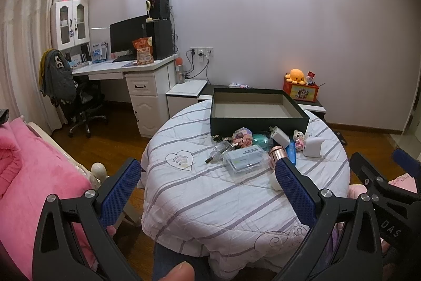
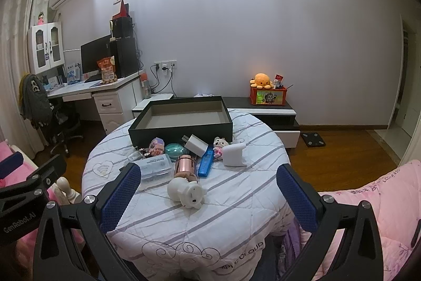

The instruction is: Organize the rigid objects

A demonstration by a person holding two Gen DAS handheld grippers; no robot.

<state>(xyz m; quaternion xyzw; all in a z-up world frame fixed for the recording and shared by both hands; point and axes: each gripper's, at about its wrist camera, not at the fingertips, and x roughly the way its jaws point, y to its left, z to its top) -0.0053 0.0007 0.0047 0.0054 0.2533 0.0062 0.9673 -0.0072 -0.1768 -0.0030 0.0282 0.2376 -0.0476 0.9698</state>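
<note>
A round table [image 1: 210, 202] [image 2: 236, 215] under a striped white quilt holds an empty black box [image 1: 259, 107] [image 2: 184, 117] at its far side. In front of the box lie small objects: a clear plastic case [image 1: 244, 159] [image 2: 155, 167], a rose-gold bottle [image 1: 276, 153] [image 2: 185, 166], a blue item [image 2: 205, 162], a white charger [image 1: 280, 135] [image 2: 196, 144], a white block [image 1: 313, 146] [image 2: 232, 154] and a white pig figure [image 2: 188, 192]. My left gripper [image 1: 208, 188] and right gripper [image 2: 208, 194] are both open, holding nothing, at the table's near side.
A pink bed [image 1: 34, 175] lies at left and pink bedding [image 2: 368, 215] at right. A white desk [image 1: 123, 70] with a monitor and an office chair [image 1: 79, 107] stand at the back left. A low cabinet [image 2: 263, 109] with an orange toy box stands behind the table.
</note>
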